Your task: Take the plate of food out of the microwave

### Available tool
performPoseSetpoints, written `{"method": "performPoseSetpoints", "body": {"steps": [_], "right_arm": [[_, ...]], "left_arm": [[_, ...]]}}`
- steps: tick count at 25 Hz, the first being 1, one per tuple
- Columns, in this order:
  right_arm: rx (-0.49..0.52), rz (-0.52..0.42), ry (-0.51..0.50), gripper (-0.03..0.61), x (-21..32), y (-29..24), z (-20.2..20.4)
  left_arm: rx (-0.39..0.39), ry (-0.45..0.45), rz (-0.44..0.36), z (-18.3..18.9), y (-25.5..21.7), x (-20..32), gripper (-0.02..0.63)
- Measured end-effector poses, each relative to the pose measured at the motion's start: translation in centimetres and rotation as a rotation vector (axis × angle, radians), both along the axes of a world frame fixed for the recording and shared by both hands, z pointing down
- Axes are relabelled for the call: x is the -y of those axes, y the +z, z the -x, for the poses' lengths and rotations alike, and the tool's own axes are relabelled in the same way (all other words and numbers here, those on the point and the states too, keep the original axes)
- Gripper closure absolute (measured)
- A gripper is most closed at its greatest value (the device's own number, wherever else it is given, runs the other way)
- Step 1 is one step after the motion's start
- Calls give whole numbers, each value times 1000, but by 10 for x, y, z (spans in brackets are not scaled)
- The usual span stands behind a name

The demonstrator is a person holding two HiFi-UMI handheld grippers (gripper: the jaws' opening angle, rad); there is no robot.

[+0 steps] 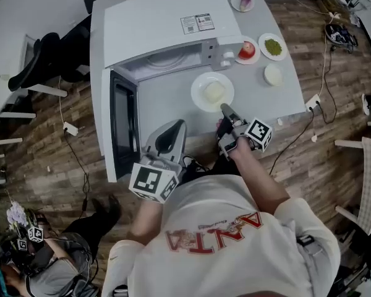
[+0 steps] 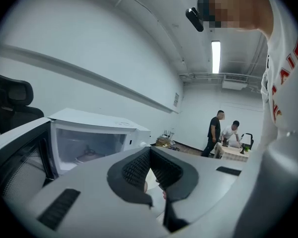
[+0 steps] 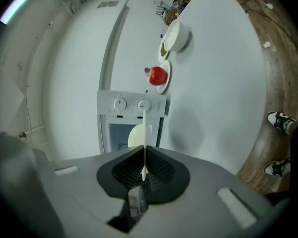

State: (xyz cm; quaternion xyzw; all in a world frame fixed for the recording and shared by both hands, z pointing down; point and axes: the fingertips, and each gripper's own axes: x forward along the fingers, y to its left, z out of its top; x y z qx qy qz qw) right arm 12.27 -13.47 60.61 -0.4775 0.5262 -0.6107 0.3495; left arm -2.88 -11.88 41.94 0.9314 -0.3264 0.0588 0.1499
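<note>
The white microwave [image 1: 167, 26] stands on the grey table [image 1: 278, 104] with its door [image 1: 122, 122] swung open to the left. A white plate [image 1: 201, 101] carrying a pale yellow food block [image 1: 214, 91] is out in front of the oven mouth. My right gripper [image 1: 225, 109] is shut on the plate's near rim. In the right gripper view the plate [image 3: 144, 125] shows edge-on as a thin white line between the jaws of the right gripper [image 3: 144, 152], with the food [image 3: 135, 135] behind. My left gripper [image 1: 178, 126] hangs back near my body, shut and empty; the left gripper [image 2: 150, 155] faces the microwave [image 2: 89, 143].
Right of the microwave sit a plate with a tomato [image 1: 247, 50], a plate of green food [image 1: 272, 47], a white bowl [image 1: 272, 75] and a plate with an onion [image 1: 243, 0]. A black chair [image 1: 49, 57] stands at left. Cables run over the wooden floor.
</note>
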Motion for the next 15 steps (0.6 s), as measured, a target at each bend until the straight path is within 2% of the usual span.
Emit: {"method": "performPoseSetpoints", "body": {"steps": [8, 15], "right_arm": [[-6, 32, 212, 560, -48, 19, -82], [-7, 68, 274, 561, -65, 41, -136]], "left_arm": [[6, 163, 13, -55, 1, -18, 607], [12, 229, 10, -84, 3, -29, 607]]}}
